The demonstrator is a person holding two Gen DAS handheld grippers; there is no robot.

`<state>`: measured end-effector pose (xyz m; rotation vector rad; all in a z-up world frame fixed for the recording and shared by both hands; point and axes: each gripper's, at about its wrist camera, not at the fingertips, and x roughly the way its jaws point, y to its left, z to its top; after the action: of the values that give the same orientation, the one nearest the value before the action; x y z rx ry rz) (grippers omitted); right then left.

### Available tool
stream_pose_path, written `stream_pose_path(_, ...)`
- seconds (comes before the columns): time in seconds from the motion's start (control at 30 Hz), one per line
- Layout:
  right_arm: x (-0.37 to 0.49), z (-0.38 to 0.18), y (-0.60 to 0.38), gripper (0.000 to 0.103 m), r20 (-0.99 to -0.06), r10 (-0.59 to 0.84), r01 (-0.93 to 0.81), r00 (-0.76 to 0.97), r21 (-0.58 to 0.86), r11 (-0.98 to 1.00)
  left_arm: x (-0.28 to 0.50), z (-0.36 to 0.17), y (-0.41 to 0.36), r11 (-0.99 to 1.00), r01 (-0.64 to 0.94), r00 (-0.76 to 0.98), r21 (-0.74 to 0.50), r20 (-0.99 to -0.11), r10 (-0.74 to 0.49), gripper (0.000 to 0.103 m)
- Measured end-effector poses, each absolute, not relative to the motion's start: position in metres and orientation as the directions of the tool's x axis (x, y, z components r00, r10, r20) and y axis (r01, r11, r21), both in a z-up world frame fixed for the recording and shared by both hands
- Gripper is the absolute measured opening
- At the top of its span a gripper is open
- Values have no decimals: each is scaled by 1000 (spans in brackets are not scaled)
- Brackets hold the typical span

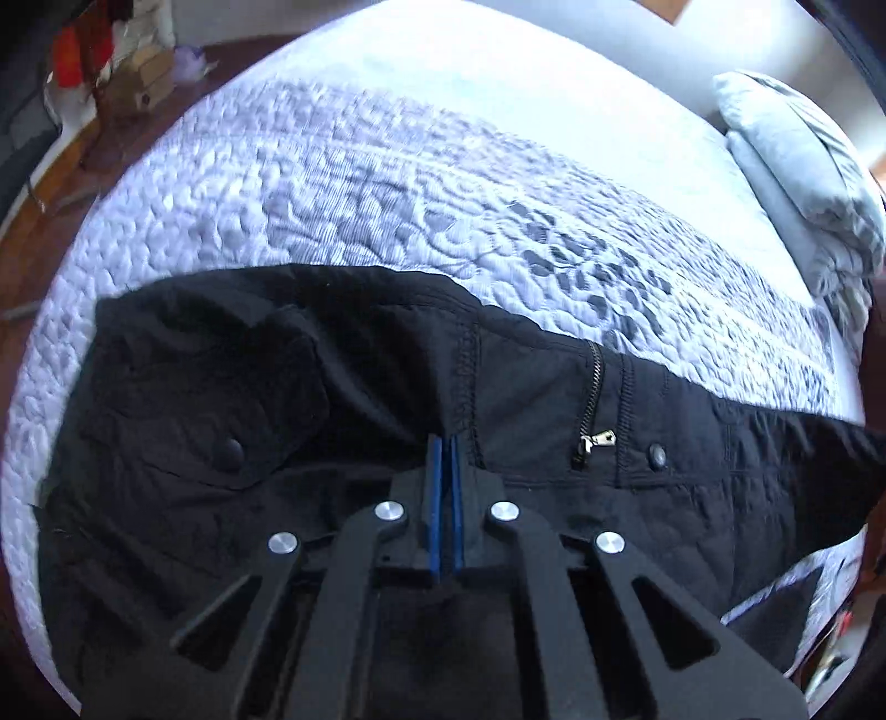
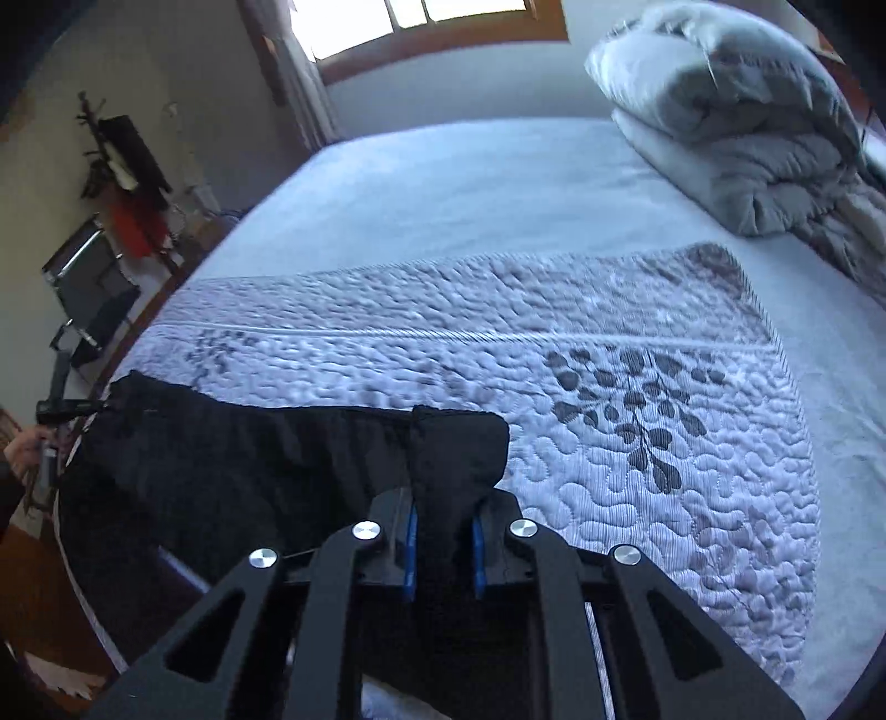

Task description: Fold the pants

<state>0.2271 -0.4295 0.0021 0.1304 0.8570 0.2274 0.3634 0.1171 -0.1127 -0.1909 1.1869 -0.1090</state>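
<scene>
The black pants [image 1: 387, 387] lie on the near part of a bed, spread across a quilted white bedspread [image 1: 332, 194] with a grey leaf pattern, and in the left wrist view they fill the lower half of the frame. There the fabric shows a stitched seam running toward the camera, a metal zipper [image 1: 591, 410] with its pull hanging at the lower end, and two dark snap buttons, one on a pocket flap at left [image 1: 231, 451] and one just right of the zipper [image 1: 659, 455]. The left gripper [image 1: 443, 443] has its blue-padded fingers [image 1: 434, 498] pressed together at the seam; they appear to be pinching the cloth, with almost no gap between the pads. In the right wrist view the pants [image 2: 249, 459] stretch away to the left toward the bed's edge, and a bunched end of them rises between the fingers of the right gripper [image 2: 443, 526], whose blue pads [image 2: 411, 554] stand a little apart and clamp that thick fold on both sides. Beyond the quilt lies a plain pale sheet [image 2: 470, 183]. At the far right corner of the bed sits a folded grey duvet [image 2: 747, 127]. A window [image 2: 421, 22] shows in the far wall. At the left a coat stand [image 2: 122, 166] holds dark and red items beside the bed.
</scene>
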Motion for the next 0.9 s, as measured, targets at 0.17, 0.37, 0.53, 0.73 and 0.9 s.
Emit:
stream_pose_path(0.17, 161, 36, -404, 13, -647, 187, -197, 739, 59, 979, 324, -81, 126, 962, 32, 484, -271, -838, -252, 0)
stream_pose_path(0.37, 85, 63, -396, 13, -520, 204, -195, 829, 71, 978, 227, -40, 142, 942, 83, 616, -325, -726, -305, 0)
stream_pose_path(0.53, 30, 57, -352, 13, -524, 300, -305, 797, 79, 949, 169, -56, 156, 959, 47, 568, -280, -782, -256, 0)
stream_pose_path(0.73, -21, 1, -294, 13, -679, 356, -424, 642, 73, 903, 140, -72, 147, 949, 52, 540, -311, -791, -289, 10)
stream_pose_path(0.9, -43, -74, -289, 14, -802, 344, -377, 489, 161, 912, 129, -85, 116, 926, 115, 519, -360, -773, -365, 25)
